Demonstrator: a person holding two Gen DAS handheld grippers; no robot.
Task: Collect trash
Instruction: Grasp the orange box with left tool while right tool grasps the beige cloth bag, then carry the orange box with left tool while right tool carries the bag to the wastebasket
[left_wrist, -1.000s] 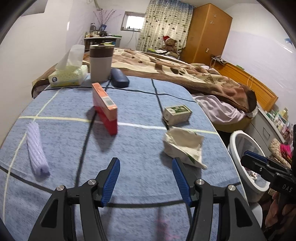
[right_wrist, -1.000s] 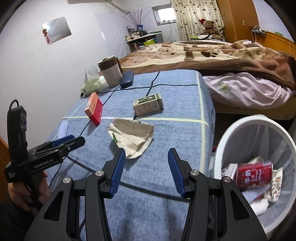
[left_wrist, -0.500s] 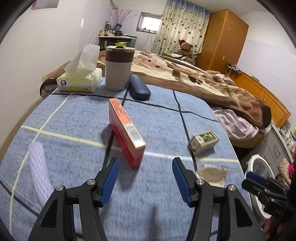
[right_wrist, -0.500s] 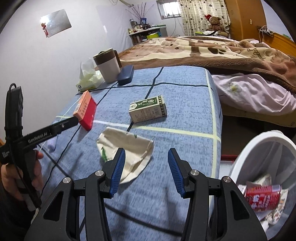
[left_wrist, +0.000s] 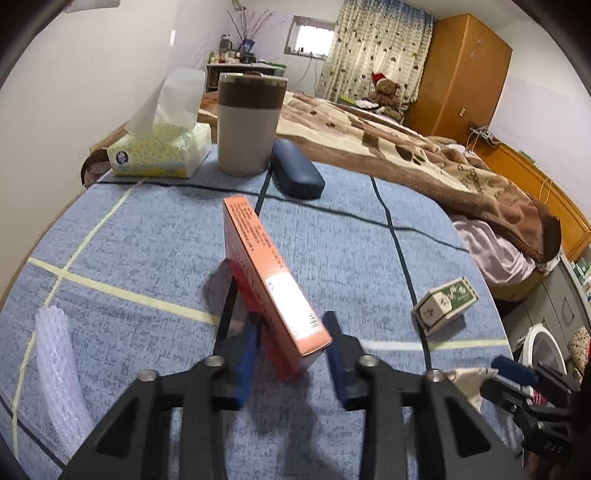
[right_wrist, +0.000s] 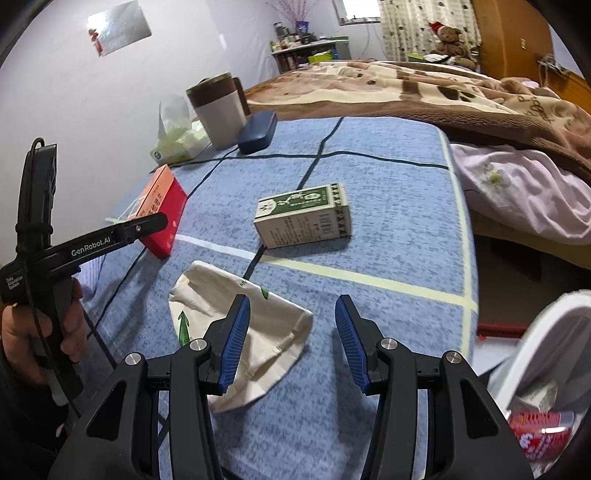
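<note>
An orange-red box stands on edge on the blue bedspread. My left gripper is open, with its jaws either side of the box's near end, and shows no grip on it. The box and left gripper also show in the right wrist view. My right gripper is open and empty, with its left finger over a crumpled cream paper wrapper. A green-and-white carton lies beyond it, and it also shows in the left wrist view.
A white trash bin holding a red can stands off the bed at right. A tumbler, tissue pack and navy case sit at the far end. A bubble-wrap roll lies left.
My left gripper has moved forward, left of the wrapper, until its jaws straddle the orange-red box. My right gripper has moved forward over the cream wrapper, with the bin sliding out to the right.
</note>
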